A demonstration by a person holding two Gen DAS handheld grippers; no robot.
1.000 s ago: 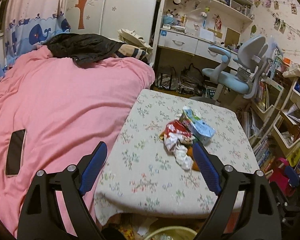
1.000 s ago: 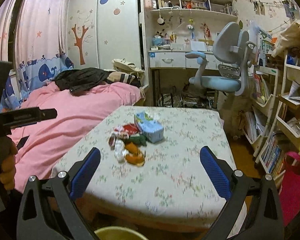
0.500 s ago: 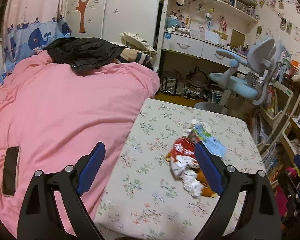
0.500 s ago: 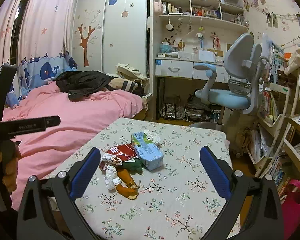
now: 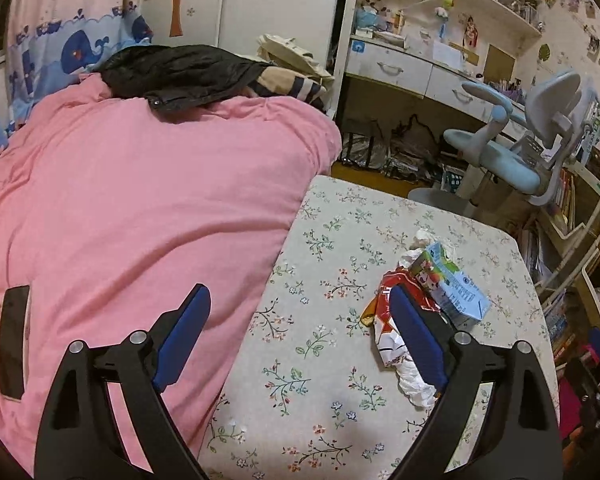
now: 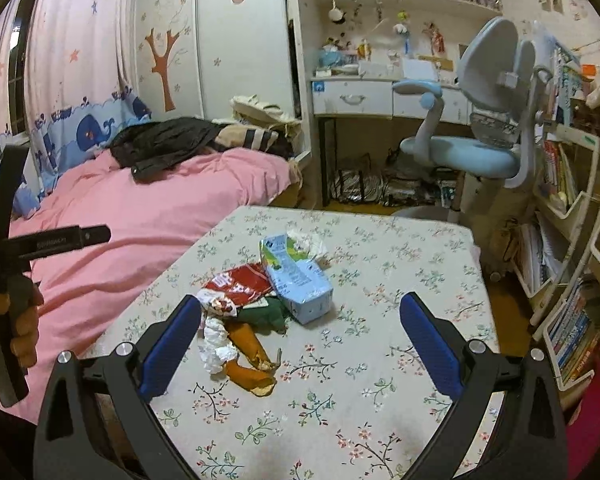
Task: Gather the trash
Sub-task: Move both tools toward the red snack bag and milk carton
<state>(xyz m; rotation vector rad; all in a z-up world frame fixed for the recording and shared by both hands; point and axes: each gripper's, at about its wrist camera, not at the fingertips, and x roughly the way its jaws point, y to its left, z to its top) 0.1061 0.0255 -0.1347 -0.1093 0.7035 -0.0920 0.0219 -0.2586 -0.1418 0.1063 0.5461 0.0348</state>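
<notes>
The trash pile (image 6: 260, 304), carton (image 6: 296, 276) uppermost, sits mid-table (image 6: 400, 380), clear of every edge. Both the left gripper (image 5: 300, 320) and right gripper (image 6: 300, 320) hang spread wide and empty above the near edge, probably readying a first grab.

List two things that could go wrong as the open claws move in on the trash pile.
1. The carton leans on the red wrapper and tissue; grabbing one piece may drag or scatter the others across the table.
2. The left claw sits over the table's bed-side edge with its right finger in front of the pile, so closing from there would probably miss or push trash away. The right claw looks better centred.
</notes>
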